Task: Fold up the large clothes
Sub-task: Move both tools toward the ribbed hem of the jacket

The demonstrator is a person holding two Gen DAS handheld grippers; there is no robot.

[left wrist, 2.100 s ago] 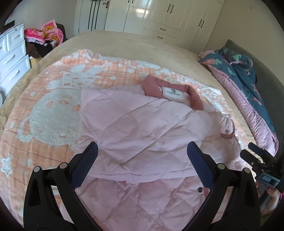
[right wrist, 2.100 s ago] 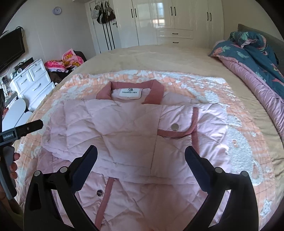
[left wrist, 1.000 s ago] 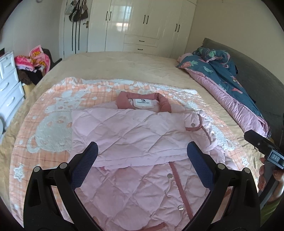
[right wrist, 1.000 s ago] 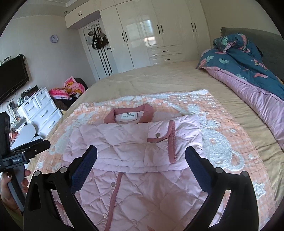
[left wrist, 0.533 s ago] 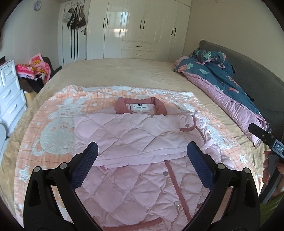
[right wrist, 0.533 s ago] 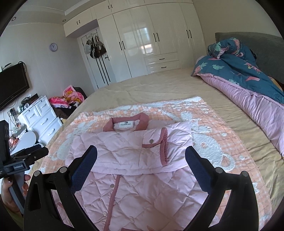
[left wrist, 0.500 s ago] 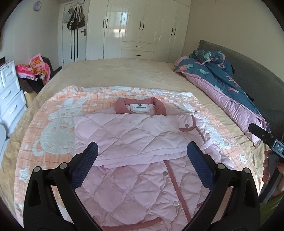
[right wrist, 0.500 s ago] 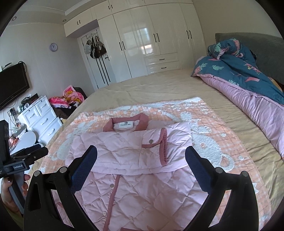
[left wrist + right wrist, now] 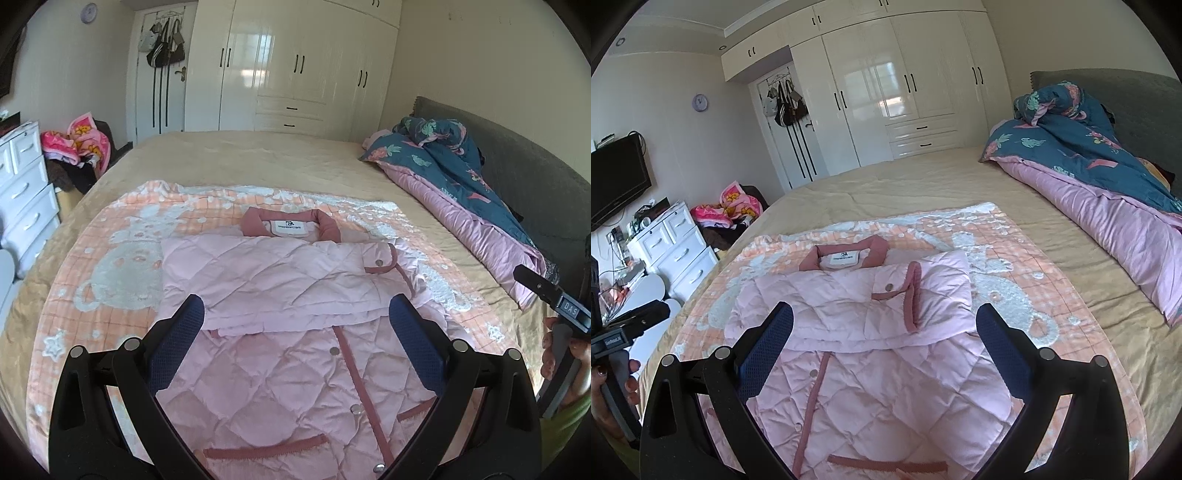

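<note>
A pink quilted jacket with dusty-rose trim lies flat on an orange-and-white blanket on the bed. Both sleeves are folded across its chest, the collar and label at the far end. It also shows in the right wrist view. My left gripper is open and empty, held above the jacket's near half. My right gripper is open and empty, also above the near half. Each gripper shows at the edge of the other's view, the right gripper body and the left gripper body.
A blue floral and pink duvet is heaped along the bed's right side by a grey headboard. White drawers and a pile of clothes stand left of the bed. White wardrobes line the far wall.
Both grippers have drawn back and risen from the jacket, so more of the bed and room shows. The jacket lies as before with its sleeves folded in.
</note>
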